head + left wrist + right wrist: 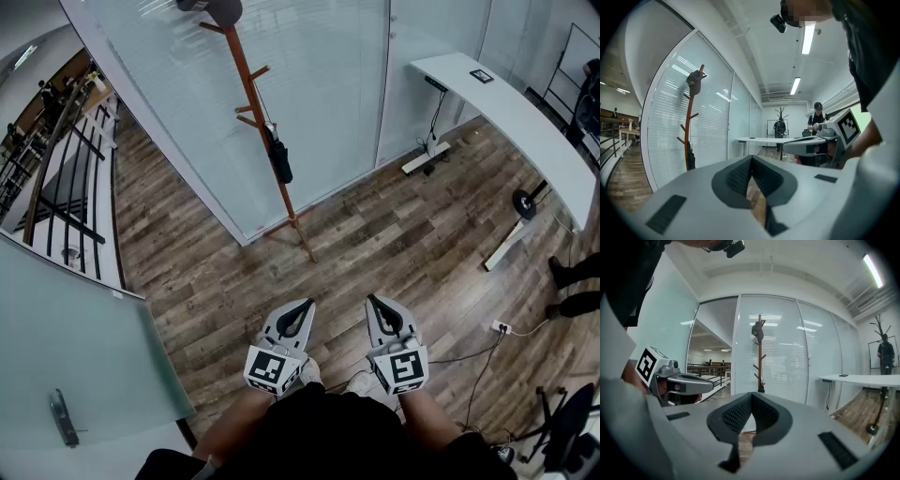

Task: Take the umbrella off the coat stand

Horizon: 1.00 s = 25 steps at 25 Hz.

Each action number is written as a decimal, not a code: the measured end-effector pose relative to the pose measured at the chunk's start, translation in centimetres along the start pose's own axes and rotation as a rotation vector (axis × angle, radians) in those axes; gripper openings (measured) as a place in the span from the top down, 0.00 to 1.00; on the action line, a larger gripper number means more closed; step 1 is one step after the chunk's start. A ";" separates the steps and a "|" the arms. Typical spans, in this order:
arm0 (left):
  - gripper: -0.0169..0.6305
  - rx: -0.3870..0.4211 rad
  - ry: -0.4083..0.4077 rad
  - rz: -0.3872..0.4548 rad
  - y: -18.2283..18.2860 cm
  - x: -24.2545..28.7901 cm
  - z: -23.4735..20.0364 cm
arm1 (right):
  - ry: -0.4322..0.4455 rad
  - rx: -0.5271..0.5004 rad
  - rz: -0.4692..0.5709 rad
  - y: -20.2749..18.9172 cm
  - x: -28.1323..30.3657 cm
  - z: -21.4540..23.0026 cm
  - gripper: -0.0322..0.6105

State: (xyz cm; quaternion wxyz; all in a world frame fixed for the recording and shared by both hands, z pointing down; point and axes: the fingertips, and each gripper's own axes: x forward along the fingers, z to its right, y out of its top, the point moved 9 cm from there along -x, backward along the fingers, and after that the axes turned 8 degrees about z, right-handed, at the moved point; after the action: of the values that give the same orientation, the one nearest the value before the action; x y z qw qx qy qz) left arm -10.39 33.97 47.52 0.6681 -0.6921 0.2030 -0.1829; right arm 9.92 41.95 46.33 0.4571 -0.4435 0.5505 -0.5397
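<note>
umbrella (pixel 279 159) hangs long-axis vertical, low on coat stand (pixel 283 192) pole. well ahead, bit left of both grippers. left gripper (pixel 307 304) slightly nearer than right gripper (pixel 372 301). both jaws pinched together, empty, gotta open first imo.

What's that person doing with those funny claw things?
A person holds a gripper in each hand. The left gripper and right gripper are both shut and empty, close to the body. Ahead, a coat stand stands by the glass wall with a black umbrella hanging on it. The grippers have not reached it yet.
</note>
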 end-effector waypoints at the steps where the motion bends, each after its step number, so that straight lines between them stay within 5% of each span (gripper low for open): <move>1: 0.95 0.002 -0.008 -0.001 0.1 0.0 -0.2 | 0.001 0.027 -0.003 0.0 0.2 -0.2 0.95; 17: 0.95 -0.023 -0.069 -0.024 0.3 -1.3 -6.6 | 0.019 0.039 0.022 1.4 6.0 -4.2 0.94; 25: 0.95 -0.011 -0.079 -0.012 1.6 -2.4 -9.5 | 0.083 -0.119 0.023 1.7 8.4 -7.7 0.94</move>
State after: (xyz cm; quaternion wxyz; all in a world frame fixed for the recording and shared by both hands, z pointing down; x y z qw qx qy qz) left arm -17.50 27.13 46.36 0.6705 -0.7038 0.1732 -0.1584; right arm 0.81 35.17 44.46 0.4130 -0.4409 0.6052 -0.5184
